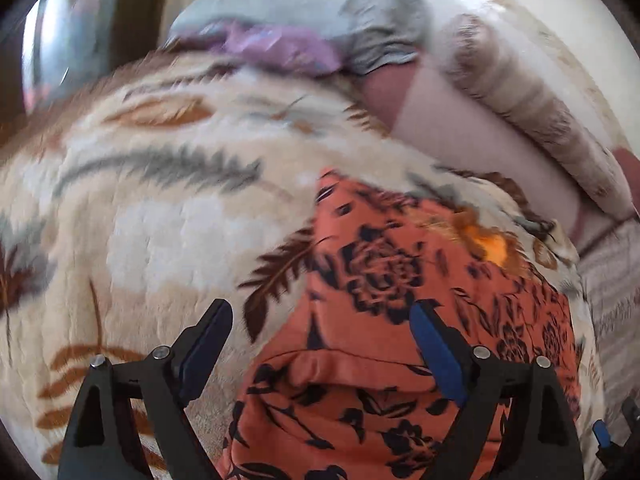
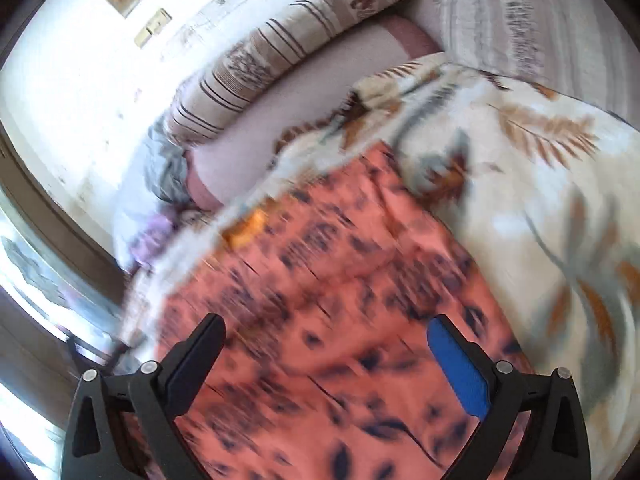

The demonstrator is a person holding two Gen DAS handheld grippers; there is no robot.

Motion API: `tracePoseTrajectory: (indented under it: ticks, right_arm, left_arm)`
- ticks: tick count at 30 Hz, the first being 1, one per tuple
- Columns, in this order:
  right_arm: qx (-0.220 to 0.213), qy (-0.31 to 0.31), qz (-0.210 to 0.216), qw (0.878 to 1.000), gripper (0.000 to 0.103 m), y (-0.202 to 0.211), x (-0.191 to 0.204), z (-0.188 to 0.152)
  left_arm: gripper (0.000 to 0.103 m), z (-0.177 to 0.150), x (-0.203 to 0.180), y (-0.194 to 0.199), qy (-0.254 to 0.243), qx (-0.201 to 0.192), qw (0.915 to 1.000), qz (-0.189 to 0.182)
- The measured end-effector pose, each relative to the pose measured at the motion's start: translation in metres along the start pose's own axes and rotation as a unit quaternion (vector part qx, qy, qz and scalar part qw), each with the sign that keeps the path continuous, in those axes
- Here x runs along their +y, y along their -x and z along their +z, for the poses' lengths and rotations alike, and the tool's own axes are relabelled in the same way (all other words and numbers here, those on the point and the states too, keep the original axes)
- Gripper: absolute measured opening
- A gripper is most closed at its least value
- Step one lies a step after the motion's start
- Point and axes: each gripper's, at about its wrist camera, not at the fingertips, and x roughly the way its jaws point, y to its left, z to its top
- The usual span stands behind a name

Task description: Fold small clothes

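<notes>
Orange cloth [image 1: 384,280] with dark flowers, spread flat on leaf-pattern blanket [image 1: 160,208]. Left gripper [image 1: 320,320] above cloth near edge, jaws wide apart, holding nothing. Right gripper [image 2: 324,332] above cloth too, jaws wide apart, holding nothing.

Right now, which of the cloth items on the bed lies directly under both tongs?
The orange floral garment, spread on the leaf-print blanket. The grey and purple clothes lie bunched at the far edge.

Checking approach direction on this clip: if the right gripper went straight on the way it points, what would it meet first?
Most likely the orange garment with dark floral print, which fills the space ahead of the open right gripper. Beyond it lies the cream leaf-patterned blanket. Motion blur makes depth uncertain.
</notes>
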Motion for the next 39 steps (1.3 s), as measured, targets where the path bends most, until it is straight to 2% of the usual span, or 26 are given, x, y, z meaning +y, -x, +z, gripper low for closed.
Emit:
tracePoseTrajectory:
  ticks: [1, 3, 6, 8, 10, 11, 13, 14, 17, 19, 21, 22, 23, 25, 27, 28, 29, 30, 31, 32, 33, 34, 35, 37, 38, 39]
  right_arm:
    - [0.009, -0.014, 0.012, 1.000, 0.102, -0.011, 0.002, 0.019]
    - [0.023, -0.033, 0.005, 0.999, 0.102, -0.035, 0.001, 0.045]
    - [0.056, -0.048, -0.054, 0.996, 0.091, -0.079, -0.007, 0.071]
    - [0.060, -0.017, -0.114, 0.992, 0.087, -0.096, -0.008, 0.080]
    - [0.085, 0.001, -0.133, 0.987, 0.087, -0.111, -0.007, 0.081]
    - [0.112, 0.009, -0.138, 0.984, 0.084, -0.119, -0.008, 0.076]
    - [0.131, 0.060, -0.153, 0.978, 0.070, -0.127, 0.005, 0.068]
    - [0.140, 0.081, -0.161, 0.974, 0.059, -0.131, 0.011, 0.064]
    - [0.164, 0.150, -0.226, 0.948, 0.036, -0.141, 0.024, 0.052]
    - [0.173, 0.187, -0.255, 0.933, 0.028, -0.146, 0.030, 0.048]
    - [0.170, 0.231, -0.279, 0.917, 0.013, -0.144, 0.043, 0.050]
    - [0.155, 0.273, -0.294, 0.903, 0.007, -0.140, 0.056, 0.048]
    - [0.138, 0.304, -0.301, 0.893, 0.007, -0.134, 0.067, 0.048]
    - [0.083, 0.348, -0.305, 0.883, 0.007, -0.113, 0.091, 0.051]
    - [0.041, 0.330, -0.297, 0.895, 0.008, -0.093, 0.092, 0.058]
    - [0.043, 0.312, -0.296, 0.902, 0.009, -0.093, 0.081, 0.056]
    - [0.072, 0.299, -0.302, 0.902, 0.018, -0.106, 0.065, 0.052]
    - [0.116, 0.280, -0.301, 0.904, 0.035, -0.119, 0.048, 0.046]
    - [0.181, 0.233, -0.278, 0.914, 0.037, -0.136, 0.019, 0.040]
    - [0.158, 0.204, -0.254, 0.932, 0.038, -0.128, 0.010, 0.042]
    - [0.130, 0.180, -0.242, 0.945, 0.039, -0.117, 0.007, 0.048]
    - [0.111, 0.154, -0.235, 0.953, 0.039, -0.106, 0.005, 0.052]
    - [0.094, 0.132, -0.219, 0.962, 0.039, -0.096, 0.005, 0.058]
    - [0.067, 0.123, -0.172, 0.975, 0.044, -0.081, 0.017, 0.067]
    - [0.061, 0.128, -0.146, 0.979, 0.065, -0.078, 0.025, 0.072]
    - [0.060, 0.132, -0.109, 0.983, 0.078, -0.078, 0.035, 0.076]
  left_arm:
    - [0.089, 0.002, 0.003, -0.002, 0.016, 0.004, 0.9998, -0.014]
    - [0.089, 0.005, 0.001, -0.002, 0.022, -0.005, 0.9995, -0.023]
    - [0.089, 0.010, -0.004, 0.003, 0.011, -0.018, 0.9991, -0.037]
    - [0.089, 0.013, -0.003, 0.010, 0.017, -0.016, 0.9987, -0.045]
    - [0.089, 0.014, 0.000, 0.014, 0.027, -0.013, 0.9983, -0.051]
    - [0.089, 0.016, 0.000, 0.014, 0.032, -0.011, 0.9981, -0.052]
    - [0.089, 0.017, 0.004, 0.014, 0.039, -0.009, 0.9973, -0.061]
    - [0.089, 0.019, 0.006, 0.015, 0.043, -0.010, 0.9969, -0.065]
    - [0.089, 0.024, 0.020, 0.022, 0.074, -0.030, 0.9949, -0.061]
    - [0.089, 0.027, 0.029, 0.023, 0.090, -0.034, 0.9940, -0.053]
    - [0.089, 0.027, 0.031, 0.020, 0.091, -0.029, 0.9943, -0.049]
    - [0.089, 0.027, 0.031, 0.018, 0.086, -0.024, 0.9950, -0.045]
    - [0.089, 0.026, 0.029, 0.017, 0.082, -0.022, 0.9955, -0.043]
    - [0.089, 0.026, 0.024, 0.024, 0.076, -0.040, 0.9952, -0.048]
    - [0.090, 0.026, 0.012, 0.039, 0.049, -0.083, 0.9933, -0.063]
    - [0.090, 0.026, 0.006, 0.041, 0.030, -0.090, 0.9936, -0.062]
    - [0.090, 0.023, -0.006, 0.034, -0.005, -0.078, 0.9959, -0.046]
    - [0.090, 0.019, -0.013, 0.021, -0.035, -0.046, 0.9980, -0.026]
    - [0.090, 0.010, -0.021, -0.009, -0.071, 0.032, 0.9970, 0.004]
    - [0.090, 0.000, -0.021, -0.033, -0.084, 0.100, 0.9912, 0.023]
    - [0.090, -0.004, -0.023, -0.036, -0.097, 0.093, 0.9903, 0.032]
    - [0.090, -0.005, -0.030, -0.024, -0.117, 0.047, 0.9907, 0.050]
    - [0.090, -0.003, -0.036, -0.018, -0.124, 0.034, 0.9901, 0.057]
    - [0.090, 0.000, -0.039, -0.012, -0.121, 0.023, 0.9917, 0.035]
    - [0.090, 0.000, -0.040, -0.011, -0.117, 0.019, 0.9924, 0.035]
    - [0.090, 0.000, -0.040, -0.012, -0.118, 0.020, 0.9921, 0.038]
